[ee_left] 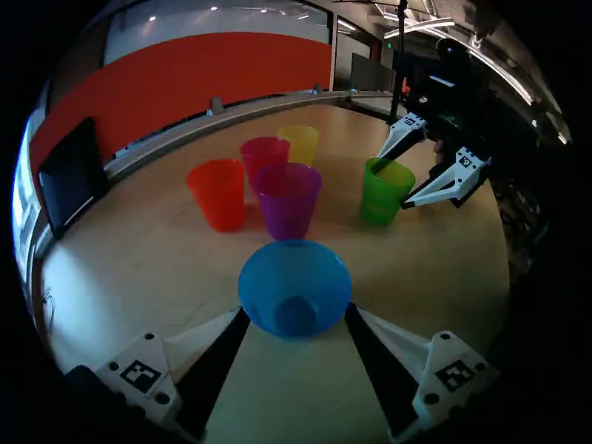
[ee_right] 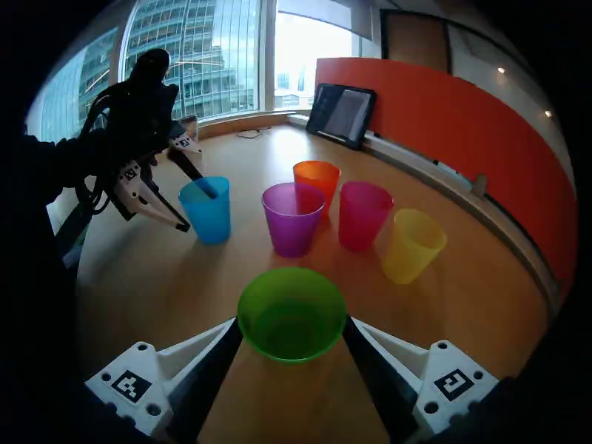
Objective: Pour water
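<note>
Blue cup (ee_left: 294, 285) held upright by level left claw (ee_left: 295, 308).

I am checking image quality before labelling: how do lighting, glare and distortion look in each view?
Left gripper view: dim room, ceiling lights streak brightly, table edge curves from the fisheye, blue cup sharp. Right gripper view: windows overexposed, so the left claw looks backlit and dark; green cup evenly lit.
</note>
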Tool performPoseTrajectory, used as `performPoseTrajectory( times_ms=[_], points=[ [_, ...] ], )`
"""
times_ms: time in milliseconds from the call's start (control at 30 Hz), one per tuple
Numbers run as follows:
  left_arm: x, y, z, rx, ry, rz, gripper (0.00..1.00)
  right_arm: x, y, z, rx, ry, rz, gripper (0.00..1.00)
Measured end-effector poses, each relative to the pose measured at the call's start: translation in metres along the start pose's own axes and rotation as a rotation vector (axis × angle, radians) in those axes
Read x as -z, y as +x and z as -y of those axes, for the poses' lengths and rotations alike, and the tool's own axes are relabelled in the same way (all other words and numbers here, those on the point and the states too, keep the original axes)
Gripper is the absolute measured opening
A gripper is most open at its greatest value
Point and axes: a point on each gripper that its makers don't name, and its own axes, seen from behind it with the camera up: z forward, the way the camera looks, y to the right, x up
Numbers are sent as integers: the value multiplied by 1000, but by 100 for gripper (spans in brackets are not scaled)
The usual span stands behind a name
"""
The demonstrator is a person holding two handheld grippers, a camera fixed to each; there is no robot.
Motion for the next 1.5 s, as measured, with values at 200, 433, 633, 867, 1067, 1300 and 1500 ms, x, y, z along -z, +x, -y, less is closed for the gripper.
performPoseTrajectory(
  times_ms=[200, 433, 633, 867, 1067, 1300, 1500],
  points=[
    [5, -4, 2, 32, 1, 2, 97, 7, -7, -2, -7, -23, 2, 99],
    [19, -10, 6, 46, 27, -8, 97, 22, -14, -5, -45, -54, -12, 99],
    [32, -19, 6, 40, 52, -6, 97, 37, -20, -10, -59, -88, -22, 99],
    [47, -23, 12, 51, 94, -18, 97, 53, -21, -12, -67, -123, -47, 99],
    [59, -22, 19, 67, 140, -50, 97, 65, -20, -19, -85, -165, -77, 99],
    [75, -18, 34, 88, 225, -112, 97, 81, -13, -32, -112, -238, -131, 99],
    [92, -7, 51, 101, 317, -201, 97, 97, -2, -45, -142, -325, -199, 99]
  ],
)
